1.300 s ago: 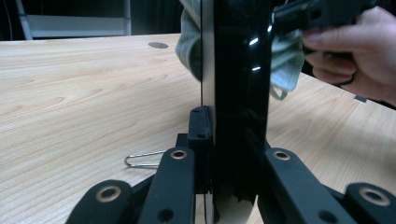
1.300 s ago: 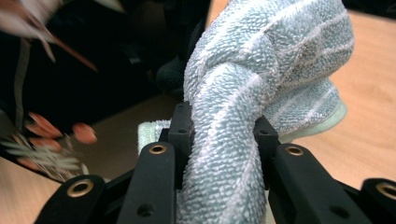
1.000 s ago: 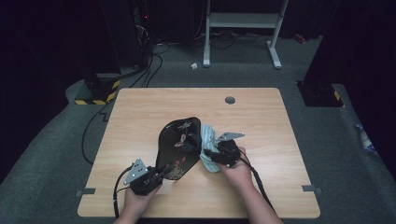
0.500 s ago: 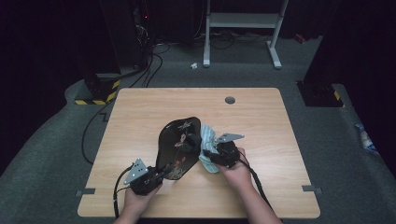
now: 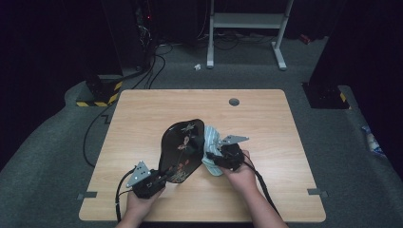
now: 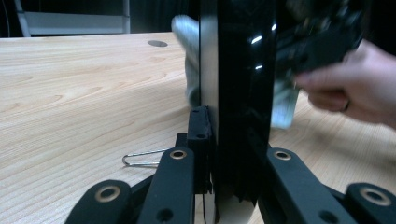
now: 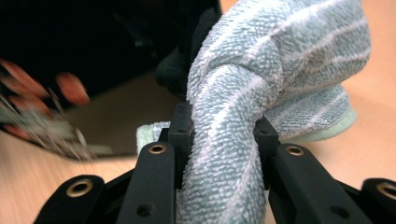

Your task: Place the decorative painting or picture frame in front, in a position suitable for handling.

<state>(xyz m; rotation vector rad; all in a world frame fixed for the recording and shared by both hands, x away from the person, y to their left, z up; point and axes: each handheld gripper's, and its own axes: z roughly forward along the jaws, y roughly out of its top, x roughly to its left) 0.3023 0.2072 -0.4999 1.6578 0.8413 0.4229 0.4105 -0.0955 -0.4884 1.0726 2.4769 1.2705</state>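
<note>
Seen from above, a person sits at the near edge of a light wooden table (image 5: 142,118) and holds a two-jaw gripper in each hand. The left gripper (image 5: 159,179), close to the near edge and left of the middle, has its jaws clamped on the near rim of a glossy black plate (image 5: 183,149) with a flower pattern. That plate stands tilted up on its edge near the middle of the table, leaning away toward the far side. In the left gripper view the plate (image 6: 238,93) rises edge-on between the two black jaws, whose pads press on it from both sides, and a wire paper clip (image 6: 142,158) lies flat on the wood just beside the jaws.

Just right of the plate, the right gripper (image 5: 214,159) pinches a bunched pale green cloth with white stripes (image 5: 211,142), and the cloth touches the plate's right face. In the right gripper view the twisted towelling (image 7: 229,140) fills the gap between the jaws, squeezed tight, with a fold bulging out beyond them toward the dark plate (image 7: 93,56). A round cable hole (image 5: 234,101) sits in the table near its far edge.
</note>
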